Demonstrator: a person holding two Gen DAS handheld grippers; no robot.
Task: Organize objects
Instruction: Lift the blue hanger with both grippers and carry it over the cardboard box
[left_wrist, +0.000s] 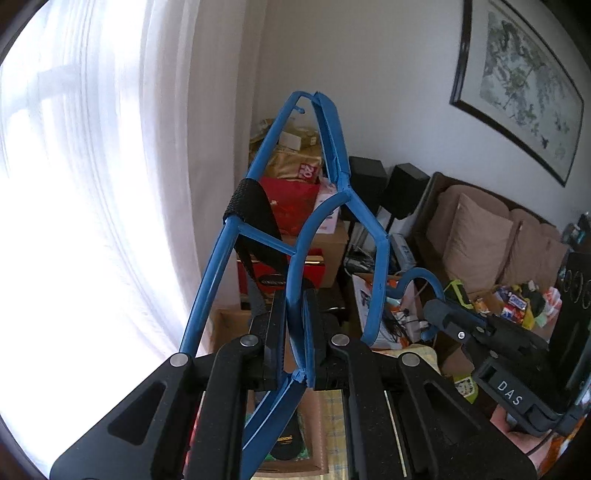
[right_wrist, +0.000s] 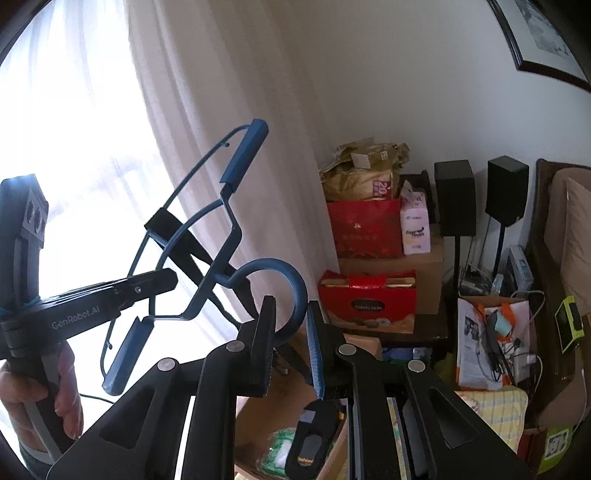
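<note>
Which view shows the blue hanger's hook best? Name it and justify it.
The right wrist view: the blue hanger's hook curves large between the right gripper pads, its whole arc visible. In the left wrist view the hook is small and distant, while the left gripper clamps the hanger's frame up close.

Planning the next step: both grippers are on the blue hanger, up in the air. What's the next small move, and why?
Probably keep carrying it as a pair toward a rail. The left gripper clamps the blue hanger frame, the right gripper pinches its hook, and a black strap dangles. No rail is visible.
</note>
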